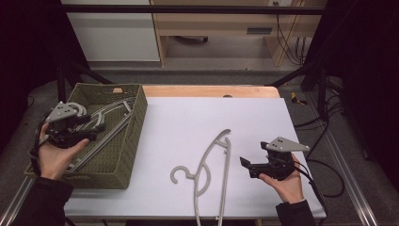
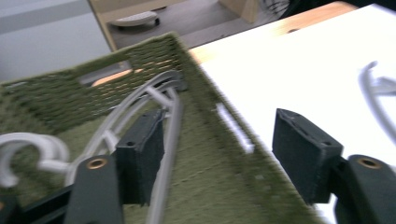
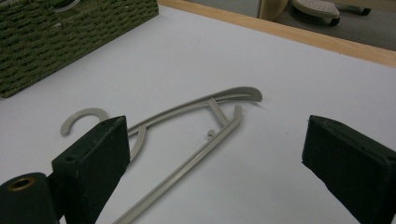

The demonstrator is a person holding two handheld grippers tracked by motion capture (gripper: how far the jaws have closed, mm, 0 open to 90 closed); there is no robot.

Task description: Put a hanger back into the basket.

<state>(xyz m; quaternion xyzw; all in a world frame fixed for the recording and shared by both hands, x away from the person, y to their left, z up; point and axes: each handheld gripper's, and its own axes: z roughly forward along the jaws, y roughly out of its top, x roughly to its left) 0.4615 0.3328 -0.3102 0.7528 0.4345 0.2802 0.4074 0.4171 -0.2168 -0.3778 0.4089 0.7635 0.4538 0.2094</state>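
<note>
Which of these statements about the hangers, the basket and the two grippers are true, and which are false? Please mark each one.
1. A grey hanger lies on the white table. True.
2. The basket is red. False: it is green and woven.
3. The right gripper grips the hanger on the table. False: its jaws stand open beside the hanger, with nothing between them.
4. Hangers lie inside the basket. True.
5. The left gripper is shut. False: its jaws stand apart over the basket and hold nothing.
</note>
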